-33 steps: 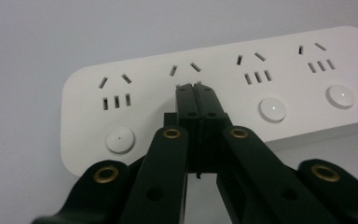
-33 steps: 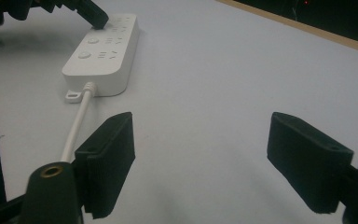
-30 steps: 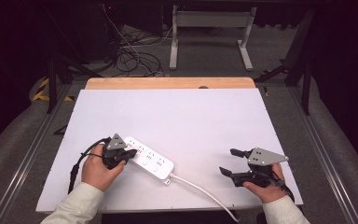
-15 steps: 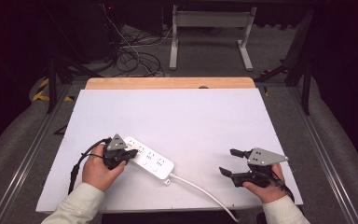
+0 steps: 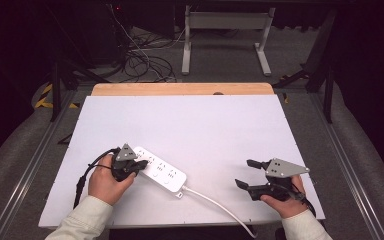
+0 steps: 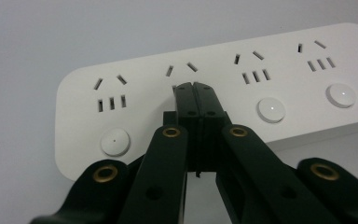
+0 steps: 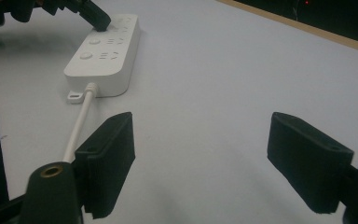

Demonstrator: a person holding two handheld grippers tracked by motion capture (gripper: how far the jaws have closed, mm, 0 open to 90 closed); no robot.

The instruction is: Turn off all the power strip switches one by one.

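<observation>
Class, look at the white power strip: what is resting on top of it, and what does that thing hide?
The left hand-held gripper, jaws together, tips on the power strip at its second outlet group. It hides that group's lower slots and button; three other buttons show.

In the left gripper view, the closed tips of the left gripper (image 6: pixel 196 88) cover one button of the power strip (image 6: pixel 223 88) and the lower slots of that socket, so whether the tips press the surface or hover just above it cannot be told. The strip's right end runs off the frame's right edge. In the high view, the white cord (image 5: pixel 215 204) leaves at the bottom edge, its plug out of sight, and the strip's sockets are too small to count. In the right gripper view, the right gripper (image 7: pixel 214 158) has both jaws cut by the bottom edge, and the strip's far end, upper left, is perhaps hidden behind the other gripper's tip.
</observation>
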